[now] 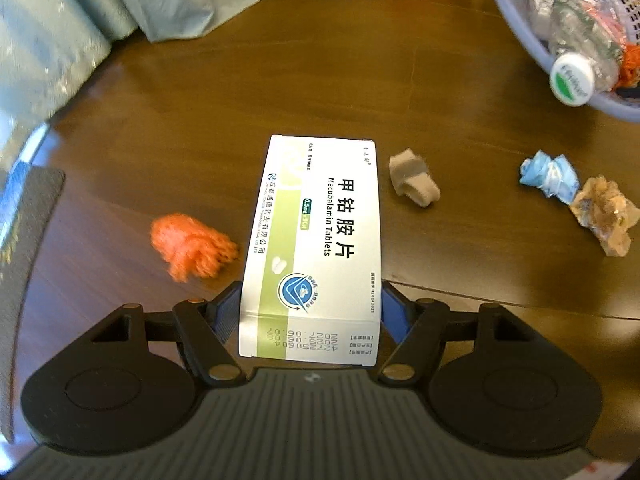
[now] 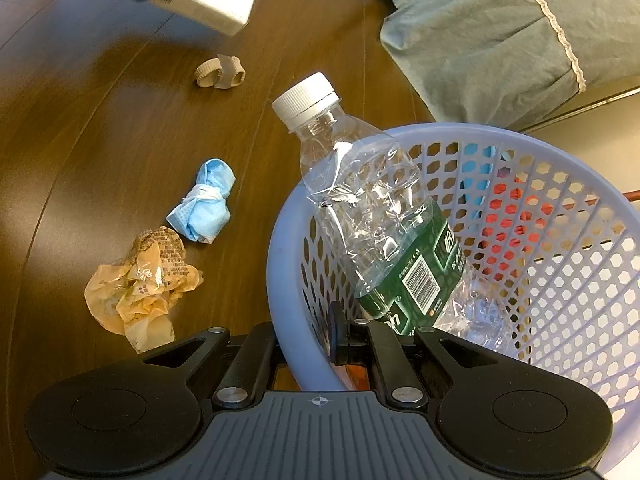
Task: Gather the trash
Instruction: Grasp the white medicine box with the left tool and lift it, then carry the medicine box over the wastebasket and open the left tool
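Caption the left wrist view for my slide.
Left tongs hold a medicine box above scattered trash, basket at right.

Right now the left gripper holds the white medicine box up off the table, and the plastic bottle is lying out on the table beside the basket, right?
Not quite. The left gripper does hold the white medicine box off the table, but the plastic bottle is in the lavender basket, its capped neck sticking out over the rim. The right wrist view shows this.

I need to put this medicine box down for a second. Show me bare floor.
Bare wood floor lies ahead of the medicine box, between the teal fabric and lavender basket. Crowded around the beige strap, blue mask and wrapper.
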Action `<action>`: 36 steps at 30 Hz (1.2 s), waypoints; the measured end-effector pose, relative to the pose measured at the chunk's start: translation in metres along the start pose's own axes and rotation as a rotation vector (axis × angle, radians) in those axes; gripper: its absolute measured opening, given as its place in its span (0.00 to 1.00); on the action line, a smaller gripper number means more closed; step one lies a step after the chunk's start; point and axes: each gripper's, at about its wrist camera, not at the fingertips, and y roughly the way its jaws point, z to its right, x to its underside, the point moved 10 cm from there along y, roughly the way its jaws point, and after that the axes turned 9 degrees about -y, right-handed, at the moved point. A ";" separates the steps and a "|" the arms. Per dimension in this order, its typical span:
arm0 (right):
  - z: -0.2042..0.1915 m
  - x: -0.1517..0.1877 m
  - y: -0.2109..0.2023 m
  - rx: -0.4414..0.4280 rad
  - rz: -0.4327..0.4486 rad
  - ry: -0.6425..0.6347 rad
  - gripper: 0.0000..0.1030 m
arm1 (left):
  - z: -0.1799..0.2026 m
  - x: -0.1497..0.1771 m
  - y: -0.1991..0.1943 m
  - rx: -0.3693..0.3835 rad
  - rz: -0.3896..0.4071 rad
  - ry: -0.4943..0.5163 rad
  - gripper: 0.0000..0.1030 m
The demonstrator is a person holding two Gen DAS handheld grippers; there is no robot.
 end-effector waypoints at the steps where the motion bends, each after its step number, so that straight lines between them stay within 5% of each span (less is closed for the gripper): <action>1: 0.000 0.000 0.000 -0.001 0.000 -0.001 0.04 | 0.001 -0.003 -0.004 0.000 0.001 0.013 0.65; 23: 0.002 0.001 0.000 -0.008 0.003 -0.012 0.04 | 0.052 -0.066 -0.084 0.039 0.059 0.285 0.65; 36: 0.003 0.001 -0.001 -0.011 0.009 -0.008 0.04 | 0.083 -0.099 -0.115 0.144 0.090 0.283 0.65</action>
